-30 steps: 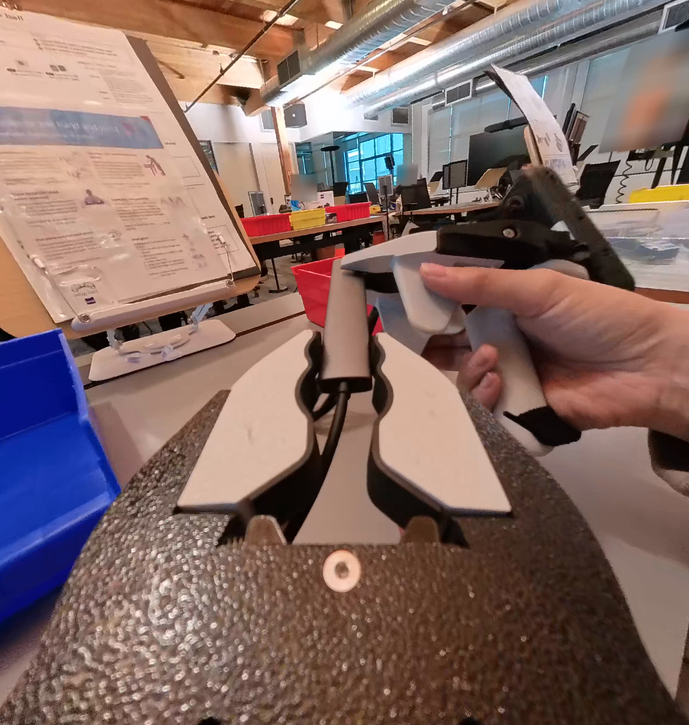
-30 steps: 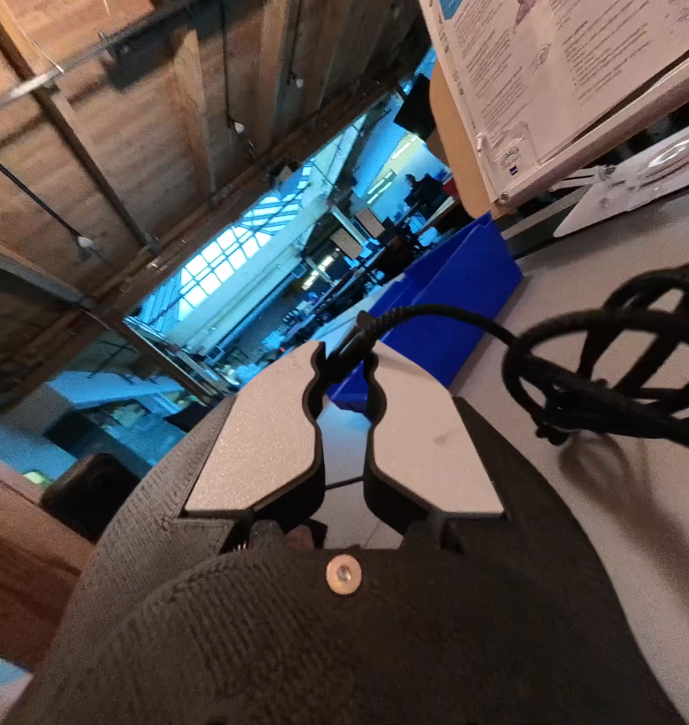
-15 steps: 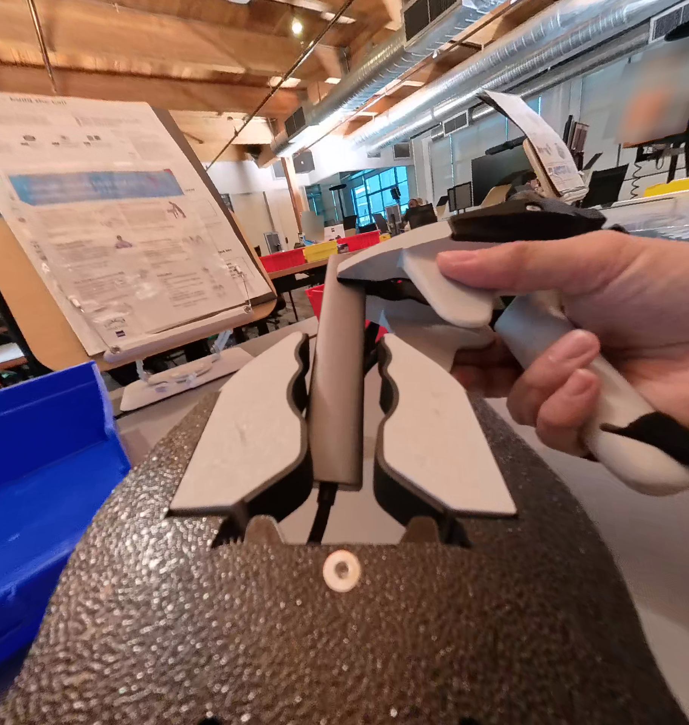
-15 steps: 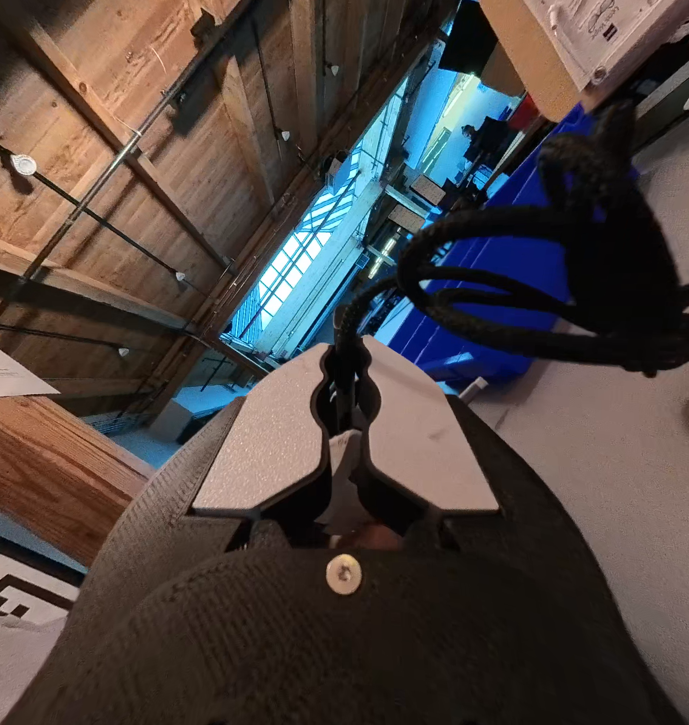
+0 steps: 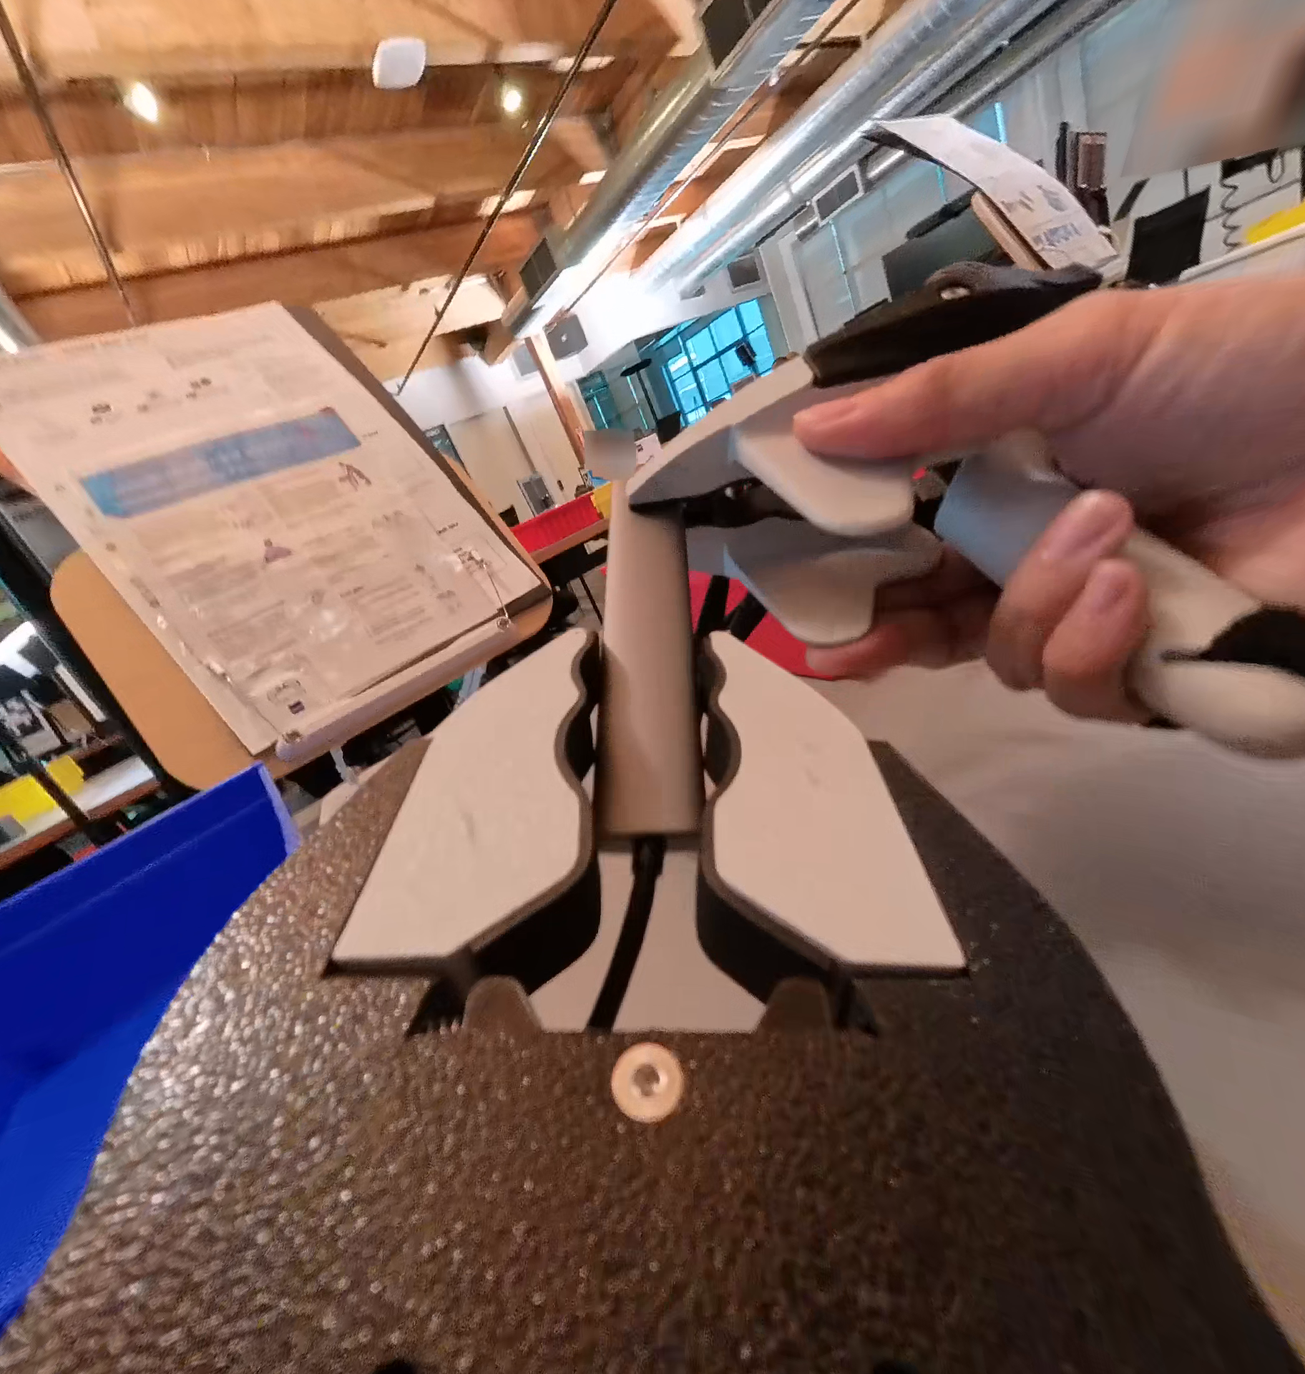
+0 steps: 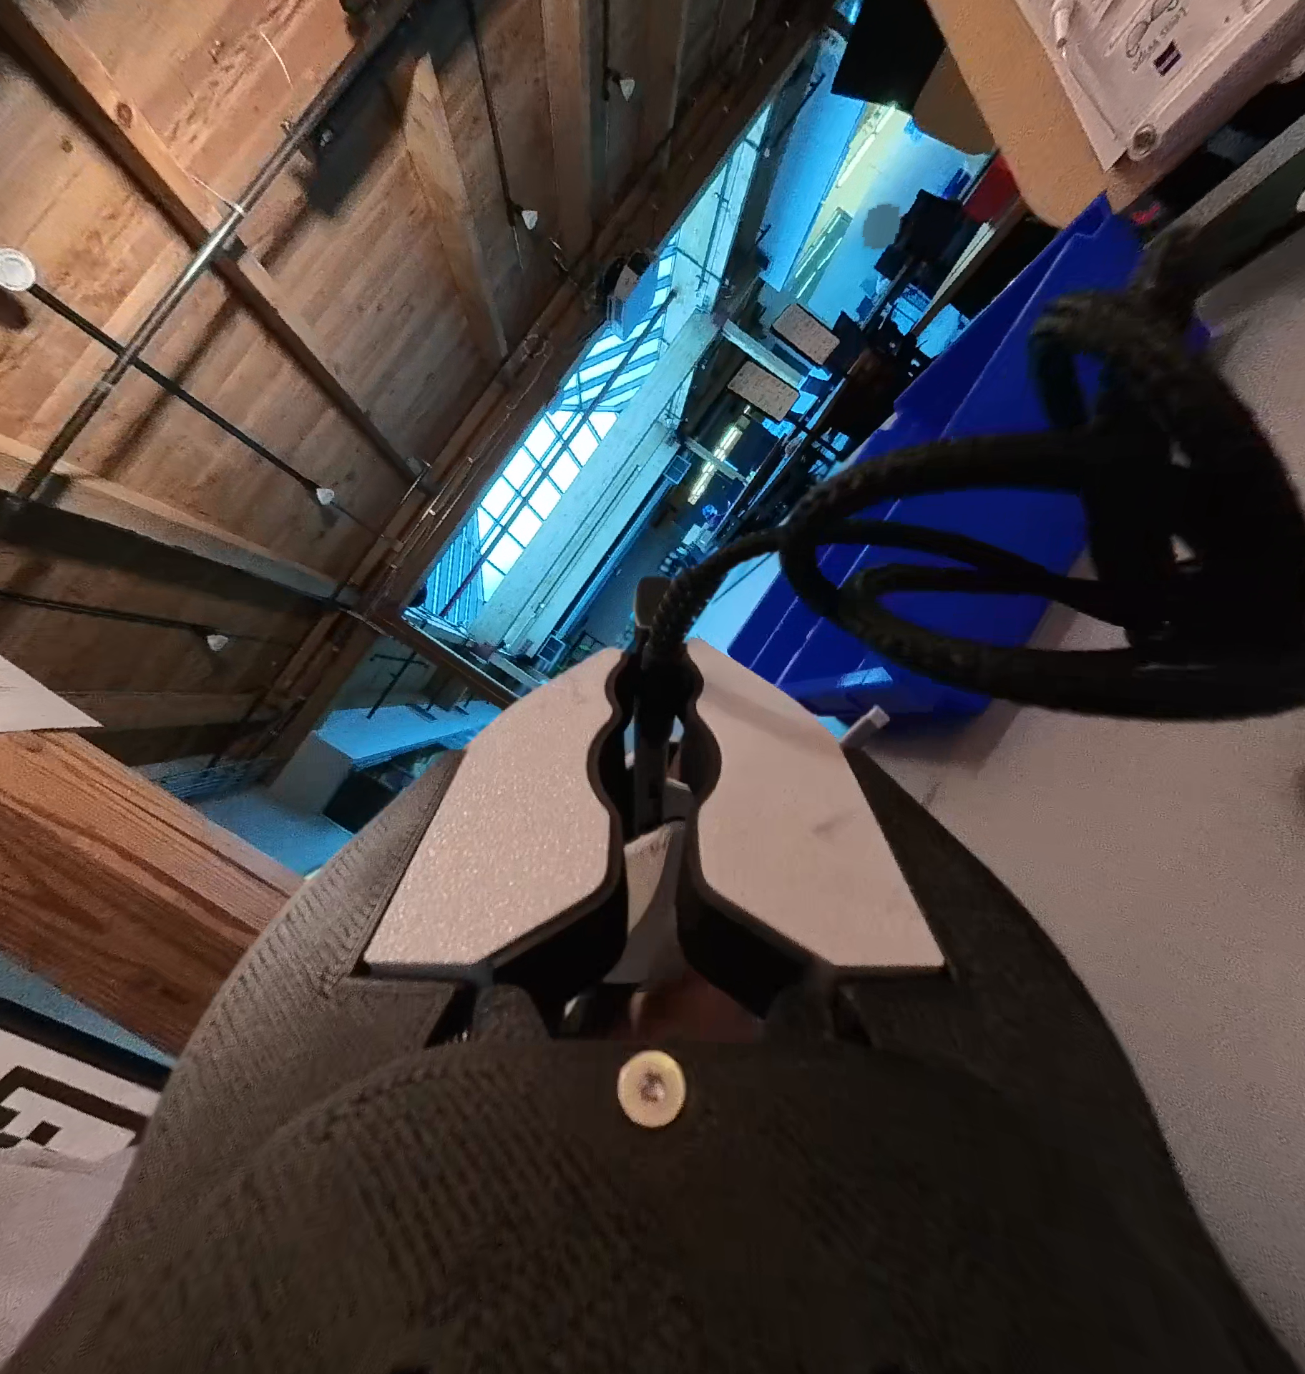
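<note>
Left gripper point(image 5: 648, 695) fingers clamp a grey hub point(image 5: 646, 669); right gripper point(image 6: 657, 714) fingers pinch its black cable point(image 6: 932, 535) above the desk point(image 6: 1155, 855).

Cable coil point(image 6: 1192, 535) (right edge) cropped

2 close wrist views, shared blue bin point(image 5: 99, 966)

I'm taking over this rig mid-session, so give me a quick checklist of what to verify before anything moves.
1. Left gripper shut on the grey adapter: ok.
2. Right gripper shut on the black braided cable: ok.
3. Cable free of tangles: not ok, it is coiled in a bundle.
4. Cable plugged into the adapter: cannot tell.
5. Blue bin apart from the left gripper: ok.
6. Hand firmly on the right gripper's handle: ok.
</note>
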The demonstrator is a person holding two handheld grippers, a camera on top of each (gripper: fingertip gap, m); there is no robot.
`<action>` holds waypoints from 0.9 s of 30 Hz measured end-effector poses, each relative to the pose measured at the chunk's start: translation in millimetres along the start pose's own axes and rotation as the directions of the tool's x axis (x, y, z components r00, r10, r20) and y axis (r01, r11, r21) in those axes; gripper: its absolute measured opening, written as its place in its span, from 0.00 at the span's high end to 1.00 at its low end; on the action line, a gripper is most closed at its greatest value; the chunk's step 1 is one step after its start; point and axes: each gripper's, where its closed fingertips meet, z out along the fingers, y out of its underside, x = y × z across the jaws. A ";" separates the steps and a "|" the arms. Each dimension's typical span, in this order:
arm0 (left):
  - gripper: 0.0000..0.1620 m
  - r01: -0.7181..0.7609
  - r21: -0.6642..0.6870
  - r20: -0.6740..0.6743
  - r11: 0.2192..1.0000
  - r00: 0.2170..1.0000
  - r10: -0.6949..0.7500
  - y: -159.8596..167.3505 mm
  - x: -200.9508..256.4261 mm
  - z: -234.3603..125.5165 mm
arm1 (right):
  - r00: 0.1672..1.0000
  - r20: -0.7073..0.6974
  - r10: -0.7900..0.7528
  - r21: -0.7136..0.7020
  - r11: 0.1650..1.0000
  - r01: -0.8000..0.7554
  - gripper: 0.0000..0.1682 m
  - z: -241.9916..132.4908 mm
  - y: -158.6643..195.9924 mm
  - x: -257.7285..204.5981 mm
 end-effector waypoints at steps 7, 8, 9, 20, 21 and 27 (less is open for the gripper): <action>0.83 0.002 0.082 -0.042 0.997 0.999 0.001 -13.2 5.3 -3.3 | 0.994 0.049 0.095 -0.028 0.995 -0.094 0.94 -6.0 -2.7 -4.3; 0.85 0.013 0.080 -0.047 0.997 0.999 -0.010 -13.1 6.5 -2.6 | 0.992 0.055 0.114 -0.026 0.993 -0.113 0.94 -6.3 -2.7 -3.4; 0.85 0.037 0.067 -0.052 0.997 0.998 -0.033 -11.5 6.5 -1.9 | 0.990 0.054 0.130 -0.020 0.991 -0.129 0.94 -7.1 -3.0 -1.3; 0.85 0.177 -0.053 -0.008 0.983 0.984 -0.178 -10.5 4.4 5.9 | 1.000 -0.003 0.006 0.018 1.000 -0.006 0.88 -7.4 -7.6 6.7; 0.85 0.182 -0.048 0.001 0.982 0.983 -0.182 -13.6 2.5 5.7 | 1.000 -0.006 -0.030 0.017 0.999 0.030 0.86 -7.7 -7.0 5.1; 0.85 0.103 -0.040 0.076 0.994 0.992 -0.100 -21.6 -16.6 -0.7 | 0.999 -0.033 -0.034 0.088 0.995 0.037 0.87 -18.5 -13.5 8.9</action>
